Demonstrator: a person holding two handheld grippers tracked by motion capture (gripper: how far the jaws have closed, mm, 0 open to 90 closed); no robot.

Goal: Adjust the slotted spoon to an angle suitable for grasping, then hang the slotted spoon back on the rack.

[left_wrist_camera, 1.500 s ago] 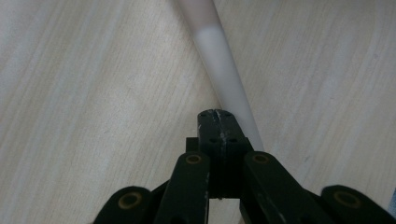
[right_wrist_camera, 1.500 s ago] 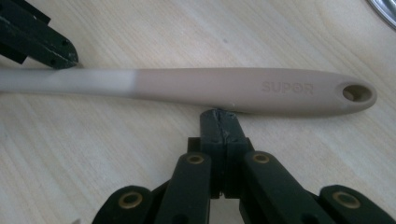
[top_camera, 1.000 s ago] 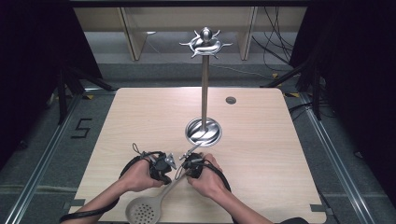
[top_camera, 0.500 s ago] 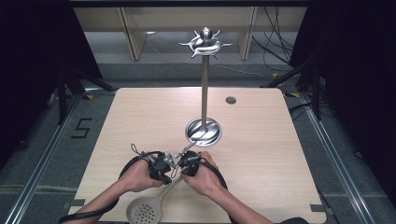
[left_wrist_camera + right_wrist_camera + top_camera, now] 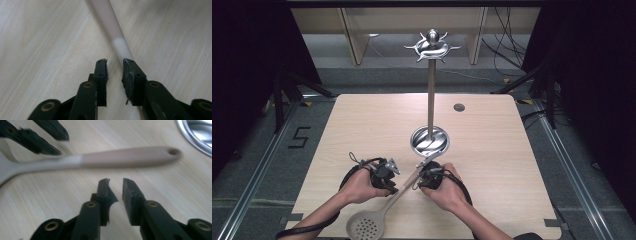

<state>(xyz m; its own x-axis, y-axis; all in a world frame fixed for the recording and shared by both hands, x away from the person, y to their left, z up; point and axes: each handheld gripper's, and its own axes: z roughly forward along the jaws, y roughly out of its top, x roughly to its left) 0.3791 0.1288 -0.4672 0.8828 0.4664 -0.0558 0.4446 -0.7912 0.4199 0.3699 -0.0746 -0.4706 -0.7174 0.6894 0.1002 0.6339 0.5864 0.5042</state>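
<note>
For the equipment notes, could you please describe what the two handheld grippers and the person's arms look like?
Both the left gripper and right gripper are compact and black, each with two flat black jaws joined by brass-coloured rivets. The pads look worn and frayed at the edges. The left one carries a grey three-cornered plate on top. A black cable loops from each. The forearms are bare, with no sleeves in view.

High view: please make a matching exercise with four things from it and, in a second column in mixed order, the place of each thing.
Things:
1. perforated beige skimmer spoon
2. tall silver metal hook stand
3. small dark round hole in the table
4. black number 5 mark on the floor

Places:
A. far side of the wooden table, right of the pole
B. left of the table
C. near edge, between the two hands
D. table centre, on a round dish base

Pairs: 1-C, 2-D, 3-A, 4-B
</note>
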